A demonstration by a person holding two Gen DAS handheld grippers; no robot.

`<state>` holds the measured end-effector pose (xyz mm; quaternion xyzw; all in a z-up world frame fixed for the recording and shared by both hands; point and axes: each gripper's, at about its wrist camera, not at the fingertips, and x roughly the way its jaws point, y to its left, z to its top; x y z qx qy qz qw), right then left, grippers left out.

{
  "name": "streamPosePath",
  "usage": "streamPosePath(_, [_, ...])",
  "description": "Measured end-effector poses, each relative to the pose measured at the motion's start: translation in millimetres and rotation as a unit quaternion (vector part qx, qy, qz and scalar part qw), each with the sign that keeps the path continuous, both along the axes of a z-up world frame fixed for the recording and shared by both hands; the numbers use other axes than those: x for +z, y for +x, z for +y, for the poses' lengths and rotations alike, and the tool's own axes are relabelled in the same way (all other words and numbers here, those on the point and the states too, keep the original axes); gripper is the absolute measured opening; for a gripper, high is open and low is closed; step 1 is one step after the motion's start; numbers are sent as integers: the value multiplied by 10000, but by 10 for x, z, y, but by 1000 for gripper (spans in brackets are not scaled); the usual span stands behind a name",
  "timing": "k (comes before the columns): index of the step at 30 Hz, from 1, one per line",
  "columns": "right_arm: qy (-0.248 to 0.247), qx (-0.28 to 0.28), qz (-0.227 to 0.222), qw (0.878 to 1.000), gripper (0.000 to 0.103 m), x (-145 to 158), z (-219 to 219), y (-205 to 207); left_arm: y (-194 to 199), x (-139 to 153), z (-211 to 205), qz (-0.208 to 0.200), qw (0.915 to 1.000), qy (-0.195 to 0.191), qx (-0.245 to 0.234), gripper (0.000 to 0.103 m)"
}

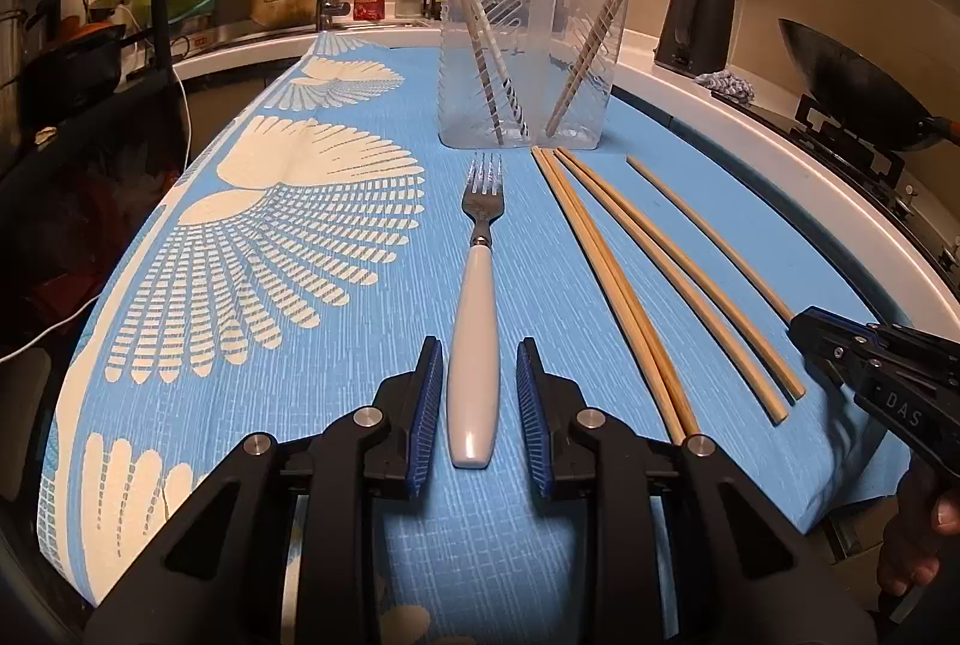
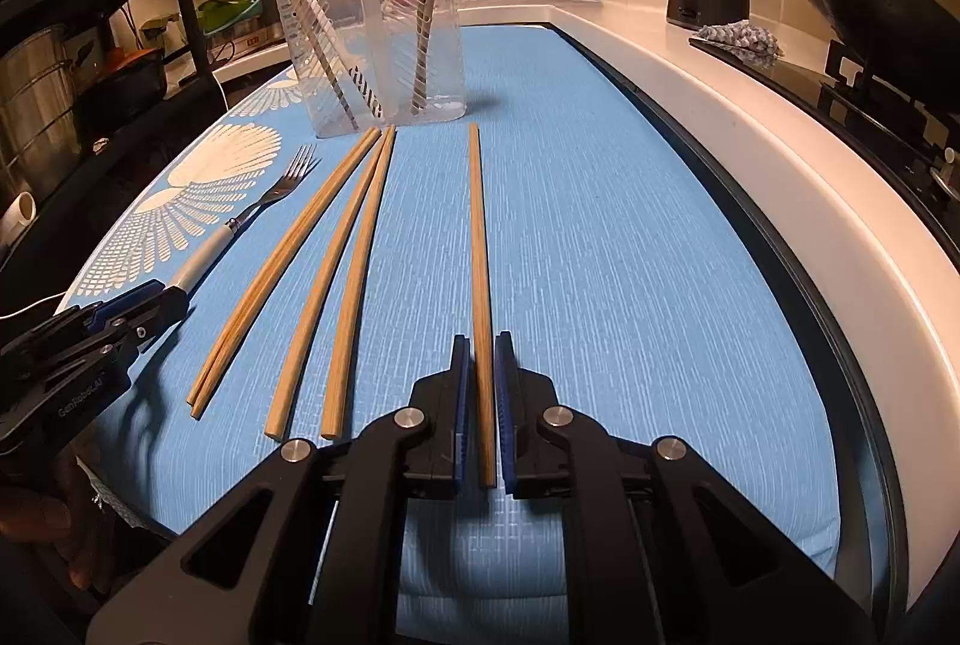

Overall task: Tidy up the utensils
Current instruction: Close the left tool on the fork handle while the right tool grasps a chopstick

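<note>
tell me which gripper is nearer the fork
Left. The left gripper has its open jaws on either side of the fork handle; the right gripper is off to the side, around a lone chopstick.

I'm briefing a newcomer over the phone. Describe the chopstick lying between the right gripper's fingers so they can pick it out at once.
Start at the clear plastic container standing at the far end of the blue cloth. Wooden chopsticks lie in front of it, pointing back toward the camera. The lone chopstick is the rightmost one, lying apart from the four others grouped to its left, its near end between the right gripper's fingers.
</note>
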<state>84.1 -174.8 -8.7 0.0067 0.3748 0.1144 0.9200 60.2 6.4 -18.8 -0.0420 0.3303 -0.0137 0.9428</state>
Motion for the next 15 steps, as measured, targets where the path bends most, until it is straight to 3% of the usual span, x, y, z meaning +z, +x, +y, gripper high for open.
streamPosePath(5, [6, -23, -18, 10000, 9, -5, 2, -8, 7, -1, -8, -36, 10000, 64, 16, 25])
streamPosePath(8, [29, -22, -8, 10000, 6, -4, -2, -8, 8, 1, 0, -31, 9999, 92, 46, 18])
streamPosePath(15, [87, -107, 27, 9999, 6, -2, -45, 6, -56, 2, 32, -39, 10000, 64, -13, 18])
